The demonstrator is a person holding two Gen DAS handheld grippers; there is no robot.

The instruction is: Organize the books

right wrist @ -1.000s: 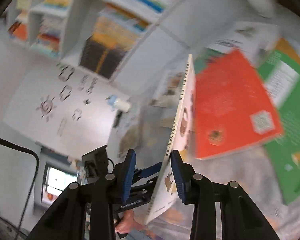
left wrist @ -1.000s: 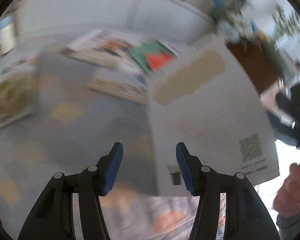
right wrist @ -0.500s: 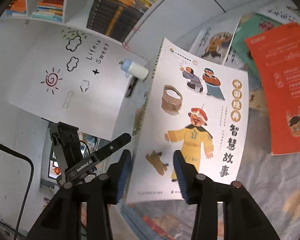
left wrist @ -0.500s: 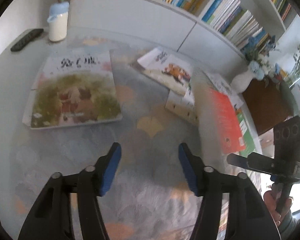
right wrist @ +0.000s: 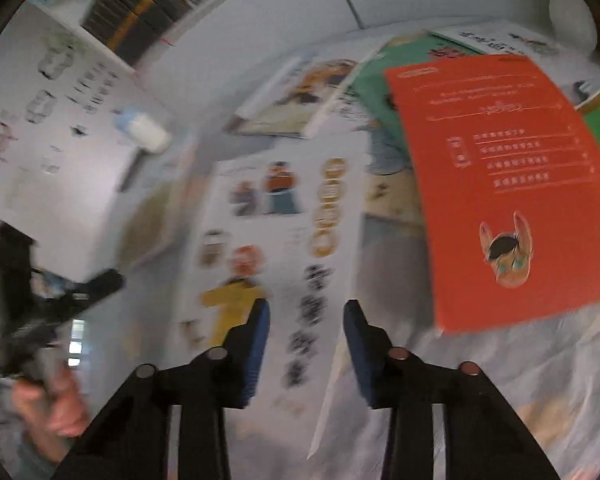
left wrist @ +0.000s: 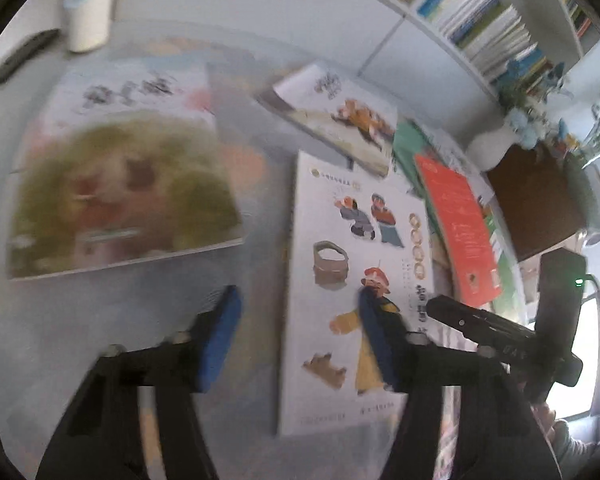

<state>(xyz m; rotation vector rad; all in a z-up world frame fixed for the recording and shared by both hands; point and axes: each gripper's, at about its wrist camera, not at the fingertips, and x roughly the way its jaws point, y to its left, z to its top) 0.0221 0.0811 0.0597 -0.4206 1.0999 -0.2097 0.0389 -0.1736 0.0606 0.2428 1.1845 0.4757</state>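
A white storybook with cartoon figures (left wrist: pixel 340 240) (right wrist: pixel 284 216) lies flat on the table, cover up. My left gripper (left wrist: pixel 298 296) hangs just above the table by the book's left edge. Its jaws are closing with nothing between them, and its right finger overlaps the cover in the picture. My right gripper (right wrist: pixel 306 308) hovers over the book's right strip. Its jaws are closing too, and the pads do not press on the book. An orange-red book (left wrist: pixel 456 232) (right wrist: pixel 500 184) lies to the right on a green book (left wrist: pixel 404 148). A large green picture book (left wrist: pixel 120 200) lies left.
Another picture book (left wrist: pixel 340 116) lies behind the white one. A white bottle (left wrist: pixel 88 16) and a remote (left wrist: pixel 20 56) sit at the back left. A filled bookshelf (left wrist: pixel 480 28) runs along the back. A vase (left wrist: pixel 492 148) and a brown side table (left wrist: pixel 540 200) stand on the right.
The white book stood on edge between my right gripper's jaws a second ago; now it lies flat on the table. Both grippers have come lower and closer to it.
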